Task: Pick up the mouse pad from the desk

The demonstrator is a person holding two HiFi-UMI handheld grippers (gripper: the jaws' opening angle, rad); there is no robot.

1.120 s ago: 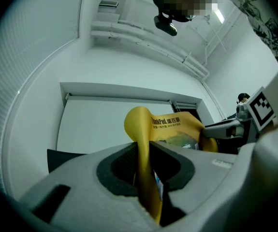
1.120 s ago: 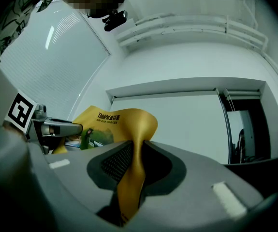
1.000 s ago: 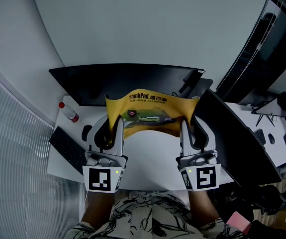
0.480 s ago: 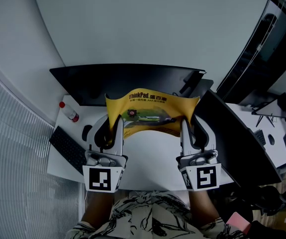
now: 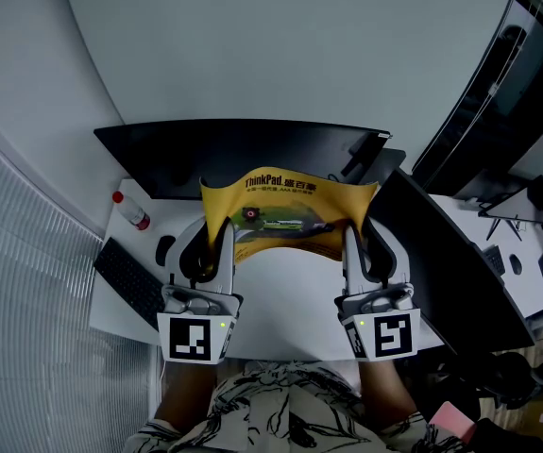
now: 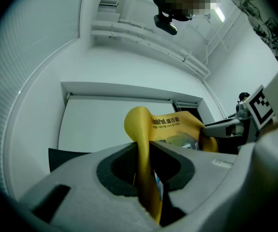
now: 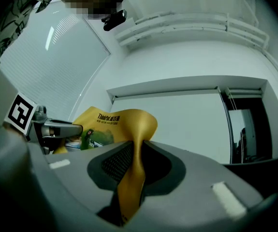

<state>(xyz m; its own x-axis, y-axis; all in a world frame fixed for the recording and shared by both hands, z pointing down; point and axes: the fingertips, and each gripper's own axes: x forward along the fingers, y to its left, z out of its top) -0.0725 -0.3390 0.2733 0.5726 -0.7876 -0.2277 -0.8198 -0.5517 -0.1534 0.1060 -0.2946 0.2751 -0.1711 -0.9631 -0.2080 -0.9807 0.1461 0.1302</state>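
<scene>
The pad [image 5: 285, 217] is pinched at its side edges by the left hand-held gripper [image 5: 222, 234] and right hand-held gripper [image 5: 350, 239]; it is judged light and floppy.

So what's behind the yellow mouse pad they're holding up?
A wide black monitor stands behind the mouse pad. The pad covers the monitor's lower middle and the strip of desk there, so that part is hidden.
</scene>
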